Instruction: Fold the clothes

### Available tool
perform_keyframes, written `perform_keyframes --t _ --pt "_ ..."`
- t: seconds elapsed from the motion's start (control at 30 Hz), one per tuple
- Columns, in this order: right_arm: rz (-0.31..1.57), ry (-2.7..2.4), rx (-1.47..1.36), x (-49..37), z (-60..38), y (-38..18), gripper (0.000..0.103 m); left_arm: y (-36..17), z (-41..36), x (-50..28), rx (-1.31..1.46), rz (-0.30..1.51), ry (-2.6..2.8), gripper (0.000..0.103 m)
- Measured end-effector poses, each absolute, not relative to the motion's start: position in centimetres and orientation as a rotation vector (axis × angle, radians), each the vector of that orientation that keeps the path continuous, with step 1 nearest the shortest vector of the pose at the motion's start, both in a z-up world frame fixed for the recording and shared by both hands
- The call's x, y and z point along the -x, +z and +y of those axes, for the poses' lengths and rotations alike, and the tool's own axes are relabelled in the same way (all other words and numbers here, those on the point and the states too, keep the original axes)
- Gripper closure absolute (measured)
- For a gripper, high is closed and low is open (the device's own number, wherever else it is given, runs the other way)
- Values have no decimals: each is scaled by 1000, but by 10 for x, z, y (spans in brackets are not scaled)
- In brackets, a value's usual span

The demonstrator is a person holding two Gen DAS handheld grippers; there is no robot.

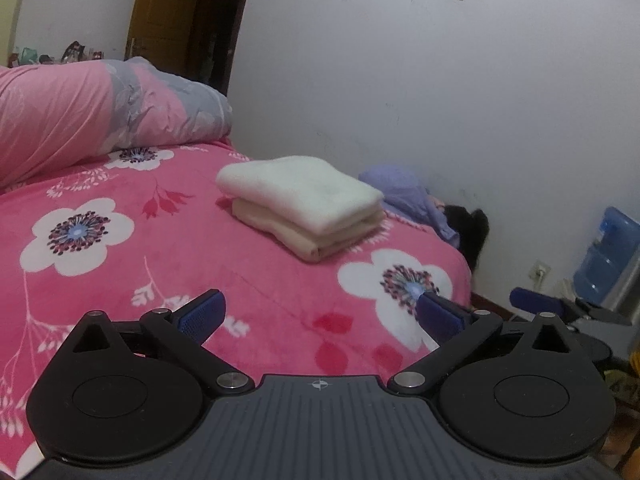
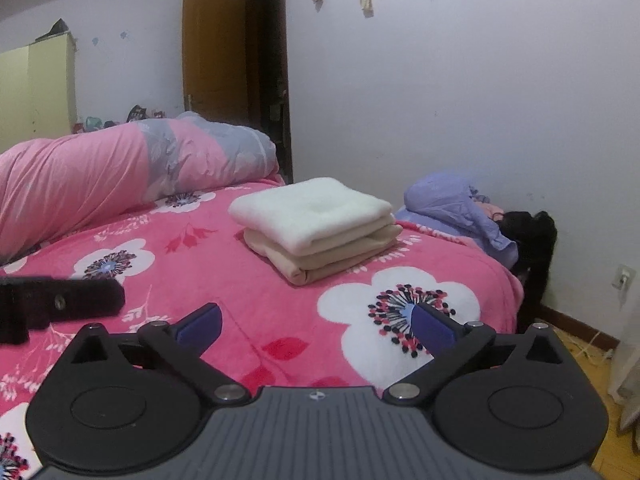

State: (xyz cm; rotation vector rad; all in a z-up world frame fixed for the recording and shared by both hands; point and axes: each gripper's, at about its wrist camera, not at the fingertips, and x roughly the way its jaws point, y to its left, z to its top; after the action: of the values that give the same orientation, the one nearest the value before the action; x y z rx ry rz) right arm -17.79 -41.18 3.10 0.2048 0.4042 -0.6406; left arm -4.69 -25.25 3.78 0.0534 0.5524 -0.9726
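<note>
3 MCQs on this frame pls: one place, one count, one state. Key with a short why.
1. Where does the folded stack lie?
A. on the floor
B. on the pink bedspread
C. on the rolled duvet

2. How many folded pieces are in the stack?
A. two
B. four
C. five

3. How do the right gripper's jaws stand?
A. shut on a cloth
B. open, nothing between them
C. shut, empty

Key: B, the stack rests on the flowered bedspread; A, a white piece lies on a beige one; B, the fingers stand wide apart over bare bedspread.
</note>
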Motion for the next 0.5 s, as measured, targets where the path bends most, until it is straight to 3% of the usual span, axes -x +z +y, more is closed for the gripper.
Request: perform_keyframes --t 0.5 --pt "396 -702 -202 176 -356 38 0 31 -199 46 -36 560 -869 0"
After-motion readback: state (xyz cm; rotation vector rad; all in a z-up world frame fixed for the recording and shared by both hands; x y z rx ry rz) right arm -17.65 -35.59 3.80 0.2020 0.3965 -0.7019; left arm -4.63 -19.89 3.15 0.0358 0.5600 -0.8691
